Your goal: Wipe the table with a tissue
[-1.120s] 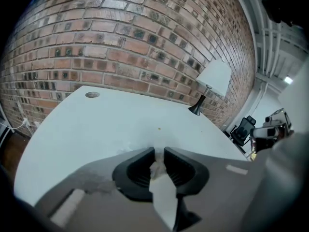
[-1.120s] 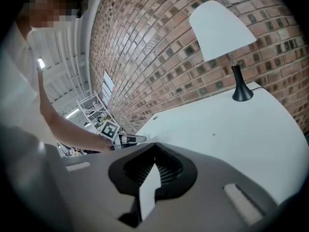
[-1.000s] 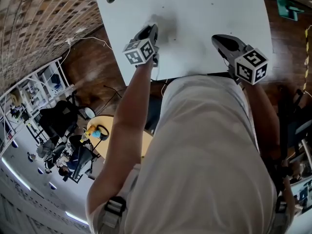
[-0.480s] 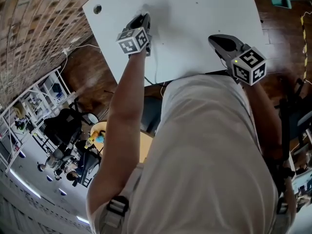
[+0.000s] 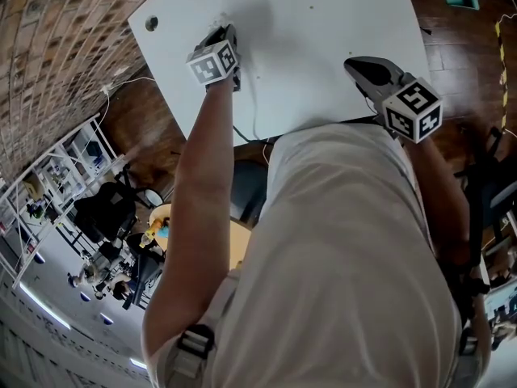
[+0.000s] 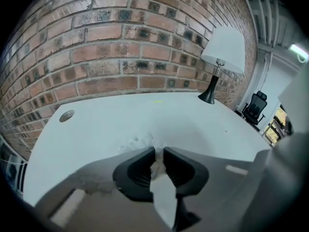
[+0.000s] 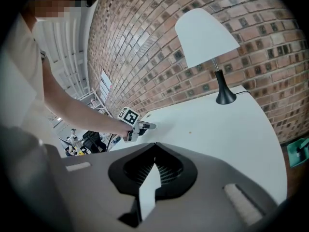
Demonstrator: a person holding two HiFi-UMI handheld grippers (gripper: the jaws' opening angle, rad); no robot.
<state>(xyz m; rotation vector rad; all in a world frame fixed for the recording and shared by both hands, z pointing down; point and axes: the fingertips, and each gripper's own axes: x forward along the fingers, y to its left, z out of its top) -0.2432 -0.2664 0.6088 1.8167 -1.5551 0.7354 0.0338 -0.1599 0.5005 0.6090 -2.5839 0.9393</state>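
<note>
— White table (image 5: pixel 323 47) against brick wall (image 6: pixel 120 47). Left gripper (image 5: pixel 223 32)?
— Clamped on tissue (image 6: pixel 157 164), tips down at table, near its left edge.
— Right gripper (image 5: pixel 351 63)?
— Jaws together, nothing between, over near edge.

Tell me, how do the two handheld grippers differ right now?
The left gripper is clamped on a tissue; the right gripper is shut on nothing. The left one tilts steeply down onto the table near its far left corner; the right one is held by the near edge, pointing more level. Both are dark, two-jawed and carry a marker cube.
</note>
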